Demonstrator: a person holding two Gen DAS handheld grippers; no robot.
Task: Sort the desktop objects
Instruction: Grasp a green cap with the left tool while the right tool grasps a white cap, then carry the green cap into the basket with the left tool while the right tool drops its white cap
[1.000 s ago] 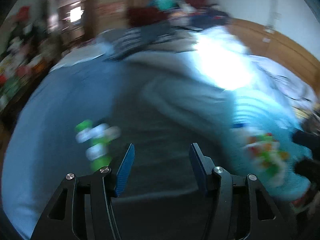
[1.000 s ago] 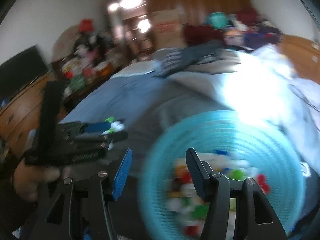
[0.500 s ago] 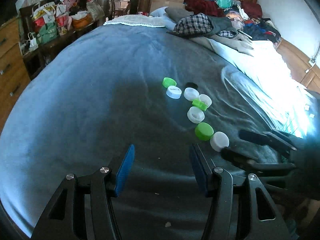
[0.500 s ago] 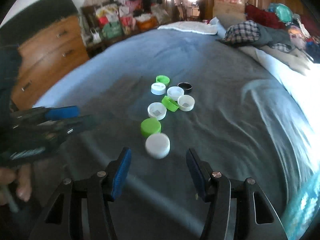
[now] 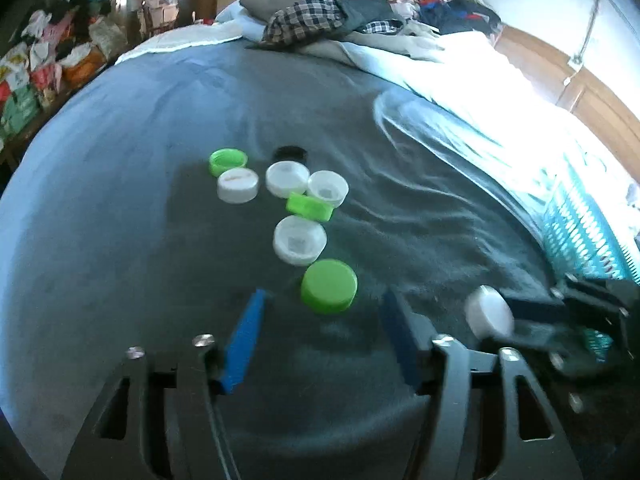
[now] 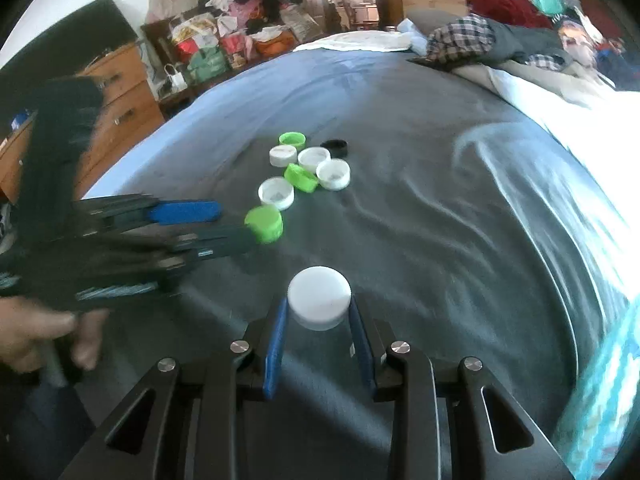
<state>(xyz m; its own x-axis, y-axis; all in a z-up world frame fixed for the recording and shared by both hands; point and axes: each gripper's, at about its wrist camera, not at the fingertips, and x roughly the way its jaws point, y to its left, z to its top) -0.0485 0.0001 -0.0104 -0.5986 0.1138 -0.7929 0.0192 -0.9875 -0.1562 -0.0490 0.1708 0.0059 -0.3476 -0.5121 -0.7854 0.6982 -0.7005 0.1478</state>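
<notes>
White cap [image 6: 319, 297] sits clamped between right claw [image 6: 318, 312] pads.

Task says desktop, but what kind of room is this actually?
Most likely a bedroom: the bottle caps lie on a bed's grey-blue blanket, with clothes piled at its far end and a wooden dresser alongside.
</notes>
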